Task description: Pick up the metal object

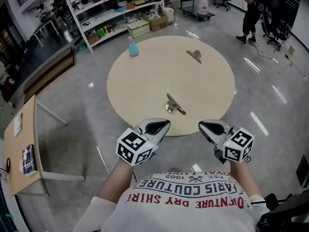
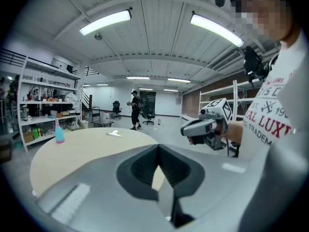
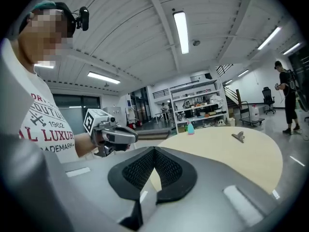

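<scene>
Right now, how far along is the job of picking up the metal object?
Done: nothing yet. The near clip and the far clip both lie on the table, untouched.
In hand: nothing. The left gripper and the right gripper are shut and empty, held by the table's near edge, apart from both clips.
Left: reach out, open the jaws, close them on a clip and lift it.
</scene>
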`<state>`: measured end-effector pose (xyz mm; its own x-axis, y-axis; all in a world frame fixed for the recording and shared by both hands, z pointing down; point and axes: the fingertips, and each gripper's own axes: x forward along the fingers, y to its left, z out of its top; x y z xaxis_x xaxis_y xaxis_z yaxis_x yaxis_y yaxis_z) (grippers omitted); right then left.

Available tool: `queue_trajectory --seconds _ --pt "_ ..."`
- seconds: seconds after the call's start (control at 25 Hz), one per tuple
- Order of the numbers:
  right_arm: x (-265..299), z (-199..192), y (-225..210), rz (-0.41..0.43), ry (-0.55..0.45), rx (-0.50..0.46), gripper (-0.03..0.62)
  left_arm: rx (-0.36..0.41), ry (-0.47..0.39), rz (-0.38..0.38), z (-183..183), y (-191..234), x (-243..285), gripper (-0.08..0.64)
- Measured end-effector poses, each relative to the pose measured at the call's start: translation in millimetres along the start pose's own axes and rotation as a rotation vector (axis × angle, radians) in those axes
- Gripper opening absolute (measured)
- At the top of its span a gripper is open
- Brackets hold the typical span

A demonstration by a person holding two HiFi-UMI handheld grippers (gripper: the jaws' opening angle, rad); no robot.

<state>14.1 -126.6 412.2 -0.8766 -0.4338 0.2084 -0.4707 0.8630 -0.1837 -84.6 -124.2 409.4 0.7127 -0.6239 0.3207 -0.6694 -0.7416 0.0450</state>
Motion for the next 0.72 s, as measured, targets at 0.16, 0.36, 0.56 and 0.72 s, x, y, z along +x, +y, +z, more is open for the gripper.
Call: queue_trajectory --seconds 0.16,0.36,0.56,0.72 --pt "18.7 -13.2 -26.2 0.007 0.038 0.028 0.002 -0.026 0.024 -0.011 -11.8 20.6 21.9 0.002" --pt "47.9 -10.9 -62.9 0.024 0.036 0.08 0.0 -0.067 0.031 -0.026 -16.3 55.4 43.5 0.002" --pt "74.1 3.5 -96.3 0.052 0.043 0.07 0.0 -0.078 0.019 -0.031 -11.6 79.8 65.0 0.002" --pt "87.9 4.2 -118.4 0.073 0.058 0.089 0.0 -0.089 0.023 -0.014 -20.2 107.2 81.2 0.003"
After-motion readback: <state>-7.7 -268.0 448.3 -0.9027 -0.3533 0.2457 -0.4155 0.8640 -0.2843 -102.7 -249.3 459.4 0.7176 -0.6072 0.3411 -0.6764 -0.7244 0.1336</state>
